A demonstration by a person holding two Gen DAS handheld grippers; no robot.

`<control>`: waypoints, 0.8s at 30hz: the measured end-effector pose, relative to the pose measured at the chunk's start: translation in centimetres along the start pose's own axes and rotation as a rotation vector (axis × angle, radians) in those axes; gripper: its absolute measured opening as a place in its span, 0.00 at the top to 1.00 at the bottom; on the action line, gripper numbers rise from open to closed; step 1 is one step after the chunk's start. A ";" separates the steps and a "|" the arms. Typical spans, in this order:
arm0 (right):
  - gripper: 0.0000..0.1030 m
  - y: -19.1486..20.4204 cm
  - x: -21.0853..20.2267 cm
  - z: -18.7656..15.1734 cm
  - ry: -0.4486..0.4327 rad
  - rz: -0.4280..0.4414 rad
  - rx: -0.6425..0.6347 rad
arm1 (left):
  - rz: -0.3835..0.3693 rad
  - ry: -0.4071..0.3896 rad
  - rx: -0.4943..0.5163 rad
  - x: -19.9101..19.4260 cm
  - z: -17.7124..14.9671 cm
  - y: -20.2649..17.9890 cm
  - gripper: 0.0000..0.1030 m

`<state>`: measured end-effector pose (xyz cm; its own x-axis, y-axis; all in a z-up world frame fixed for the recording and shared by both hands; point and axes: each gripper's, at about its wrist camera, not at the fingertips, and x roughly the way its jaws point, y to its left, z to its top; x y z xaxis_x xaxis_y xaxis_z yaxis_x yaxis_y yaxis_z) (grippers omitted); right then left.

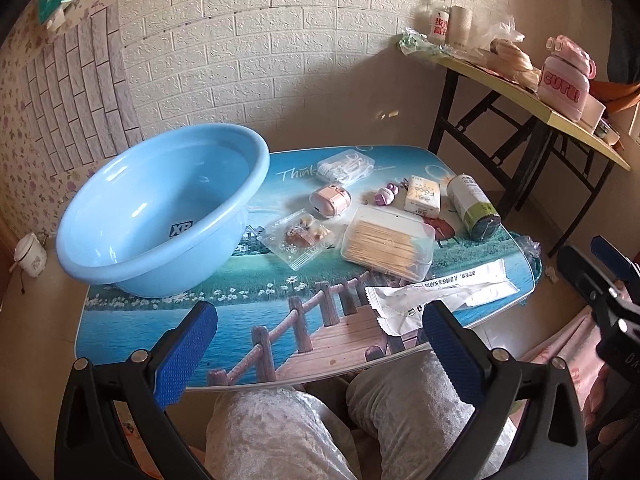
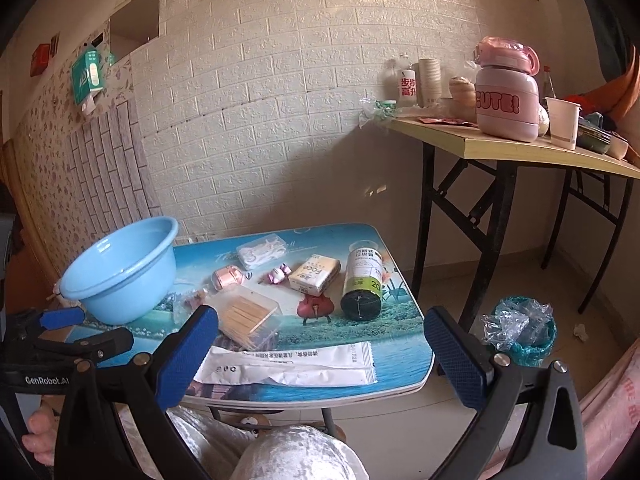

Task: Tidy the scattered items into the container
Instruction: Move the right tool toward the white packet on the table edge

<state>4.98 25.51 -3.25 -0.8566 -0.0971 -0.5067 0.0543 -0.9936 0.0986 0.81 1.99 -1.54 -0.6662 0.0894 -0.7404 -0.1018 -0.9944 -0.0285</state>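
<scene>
Your left tongs (image 1: 320, 354) and right tongs (image 2: 320, 354) both stand wide apart, holding nothing, at the near edge of the tabletop (image 1: 160, 320). The basin (image 1: 160, 208) sits ahead-left of your left tongs; sachet (image 1: 440, 296) just beyond them, toothpick box (image 1: 388, 246) and roll (image 1: 474, 206) farther.

light blue basin (image 1: 160, 208), table (image 1: 168, 320) printed with blue lake, green meadow, white daisies and brown boardwalk, white long sachet (image 1: 440, 296) with black print, pink case (image 1: 330, 202), cream tissue pack (image 1: 424, 196), white-and-green roll (image 1: 474, 204) with black end, tan sticks in clear box (image 1: 386, 244).
</scene>
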 end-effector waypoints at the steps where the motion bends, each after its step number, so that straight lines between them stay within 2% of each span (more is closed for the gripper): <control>1: 0.00 0.0 0.2 -0.2 0.008 0.003 -0.009 | -0.003 0.003 0.007 0.2 0.1 -0.1 0.00; 7: 0.00 -0.7 1.9 -1.0 0.064 0.035 -0.046 | -0.029 0.031 0.041 1.5 0.5 -1.1 0.00; 11: 0.00 -2.2 3.0 -1.4 0.090 0.020 -0.015 | -0.036 0.051 0.061 2.9 0.5 -1.7 0.00; 18: 0.00 -4.0 5.1 -3.3 0.167 0.043 0.042 | -0.051 0.109 0.063 5.5 -0.1 -1.9 0.00; 21: 0.00 -4.5 5.4 -3.6 0.155 0.075 0.064 | -0.062 0.113 0.062 6.1 0.0 -1.9 0.00; 24: 0.00 -4.0 5.3 -3.5 0.126 0.102 0.007 | -0.075 0.112 0.063 6.3 0.1 -2.0 0.00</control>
<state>2.02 28.80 -9.32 -0.7757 -0.2045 -0.5970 0.1342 -0.9779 0.1605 -3.30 4.50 -6.09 -0.5688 0.1533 -0.8081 -0.1971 -0.9793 -0.0470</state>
